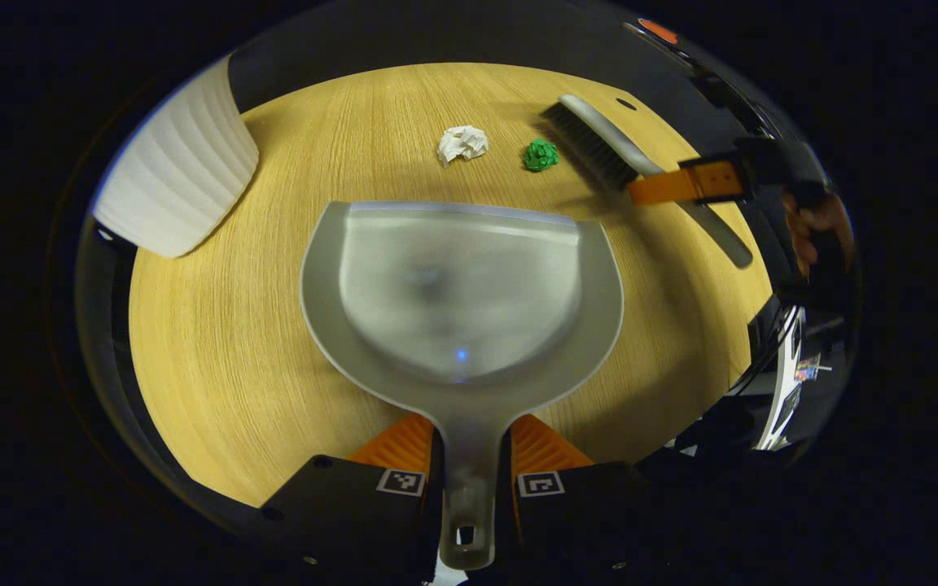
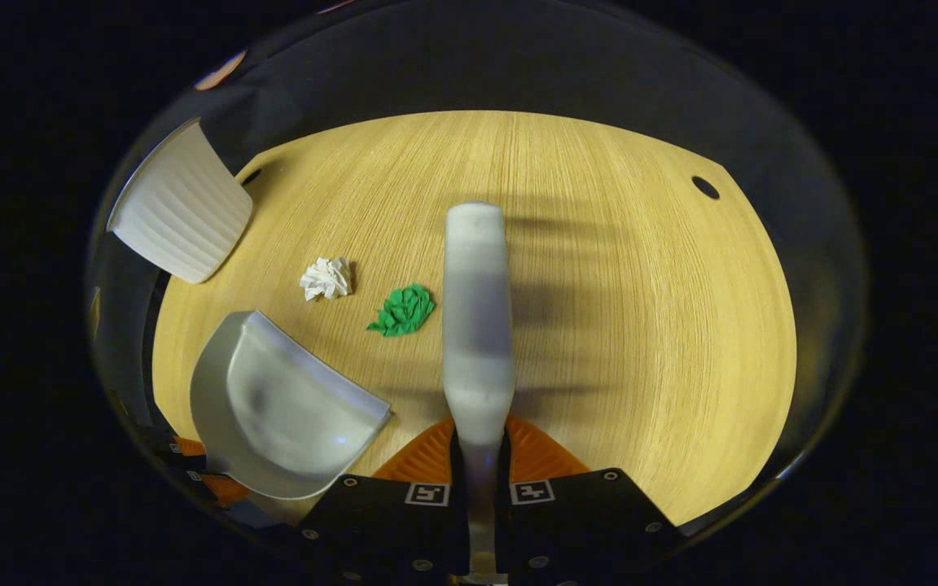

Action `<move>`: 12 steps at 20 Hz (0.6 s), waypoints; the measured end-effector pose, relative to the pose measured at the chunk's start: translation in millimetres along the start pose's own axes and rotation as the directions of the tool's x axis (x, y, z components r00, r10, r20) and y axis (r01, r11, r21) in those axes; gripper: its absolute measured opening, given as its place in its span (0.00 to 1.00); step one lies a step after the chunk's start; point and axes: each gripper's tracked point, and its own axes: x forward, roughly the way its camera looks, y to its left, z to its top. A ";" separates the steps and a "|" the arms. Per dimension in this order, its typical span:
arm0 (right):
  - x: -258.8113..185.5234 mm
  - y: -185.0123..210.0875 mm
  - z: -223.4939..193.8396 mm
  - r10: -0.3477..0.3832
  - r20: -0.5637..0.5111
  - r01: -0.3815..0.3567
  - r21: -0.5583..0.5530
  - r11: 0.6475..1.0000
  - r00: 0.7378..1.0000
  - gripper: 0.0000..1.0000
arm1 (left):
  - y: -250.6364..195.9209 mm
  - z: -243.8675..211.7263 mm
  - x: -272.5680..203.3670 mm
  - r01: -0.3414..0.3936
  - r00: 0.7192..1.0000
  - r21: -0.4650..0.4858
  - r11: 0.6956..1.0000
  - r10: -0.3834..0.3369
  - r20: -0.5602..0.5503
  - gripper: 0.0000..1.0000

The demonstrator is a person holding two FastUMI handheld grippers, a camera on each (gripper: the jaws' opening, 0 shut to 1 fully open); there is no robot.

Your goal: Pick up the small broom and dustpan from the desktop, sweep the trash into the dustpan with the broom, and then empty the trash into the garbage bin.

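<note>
Left gripper (image 1: 469,480) clamped on the grey dustpan (image 1: 461,301) handle, pan over the wooden desk (image 1: 216,350). Beyond its lip, white paper wad (image 1: 462,144) and green wad (image 1: 541,154); broom (image 1: 599,146) beside them, gripped by the right gripper (image 1: 685,183). Ribbed white bin (image 1: 176,175) at far left

Wooden desktop (image 2: 599,325) — dark surroundings.

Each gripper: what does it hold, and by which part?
Left gripper holds the dustpan by its handle; right gripper holds the broom by its handle.
</note>
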 end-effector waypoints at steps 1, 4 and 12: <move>4.1 0.0 7.9 0.003 -0.004 -0.003 -0.022 1.000 1.000 0.12 | 4.1 3.3 -1.1 0.003 1.000 0.024 1.000 -0.003 -0.004 0.27; 18.3 -1.4 28.1 0.017 -0.033 -0.020 -0.100 0.995 0.999 0.12 | 11.6 11.4 -1.3 0.021 0.999 0.083 0.996 -0.019 -0.033 0.27; 38.0 19.1 39.2 0.108 -0.090 -0.126 -0.223 0.967 0.990 0.12 | 18.1 23.7 6.3 0.056 0.996 0.144 0.988 -0.046 -0.077 0.27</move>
